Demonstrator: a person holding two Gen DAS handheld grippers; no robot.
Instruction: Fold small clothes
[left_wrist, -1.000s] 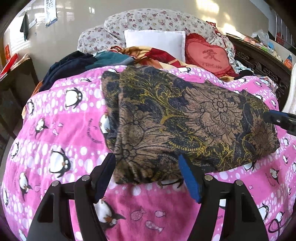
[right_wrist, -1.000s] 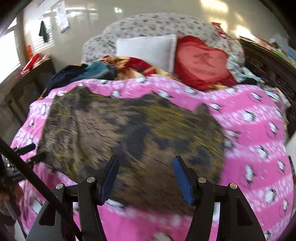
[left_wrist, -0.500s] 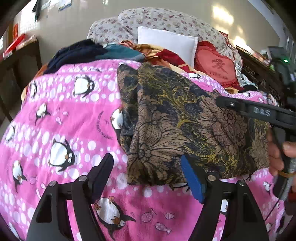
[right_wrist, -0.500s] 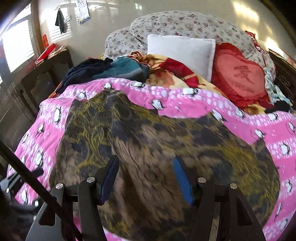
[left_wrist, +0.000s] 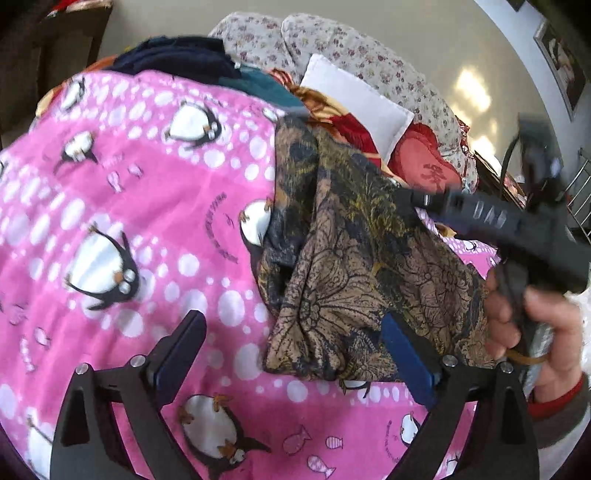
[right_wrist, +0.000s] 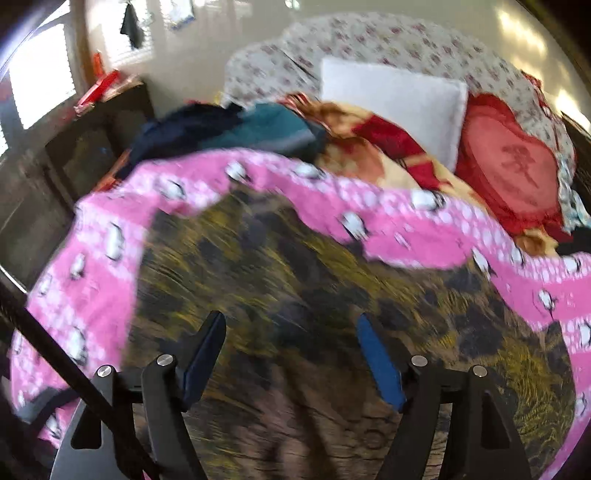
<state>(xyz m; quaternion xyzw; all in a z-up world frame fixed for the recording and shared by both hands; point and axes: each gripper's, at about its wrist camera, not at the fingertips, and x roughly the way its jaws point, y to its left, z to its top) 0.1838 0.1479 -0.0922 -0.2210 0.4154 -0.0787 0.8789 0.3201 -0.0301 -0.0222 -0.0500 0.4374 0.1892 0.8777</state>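
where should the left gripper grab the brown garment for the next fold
Probably the near bunched corner of the garment, coming from the near side. That corner rides up in thick gathers just ahead of the open left gripper, so the fingers can pinch layers without catching the blanket.

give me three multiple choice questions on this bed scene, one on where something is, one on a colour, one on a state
1. Where does the brown floral garment lie?
A. on the pink penguin blanket
B. on the floor
C. on a chair

2. What colour is the heart-shaped cushion?
A. green
B. red
C. white

3. How do the jaws of the left gripper stand?
A. shut on the garment
B. shut on nothing
C. open

Answers:
1. A, the garment rests on the pink penguin blanket, which shows around it.
2. B, it is red with a darker character on it, beside the white pillow.
3. C, a wide gap parts the fingers, with the garment's near corner between them but not pinched.
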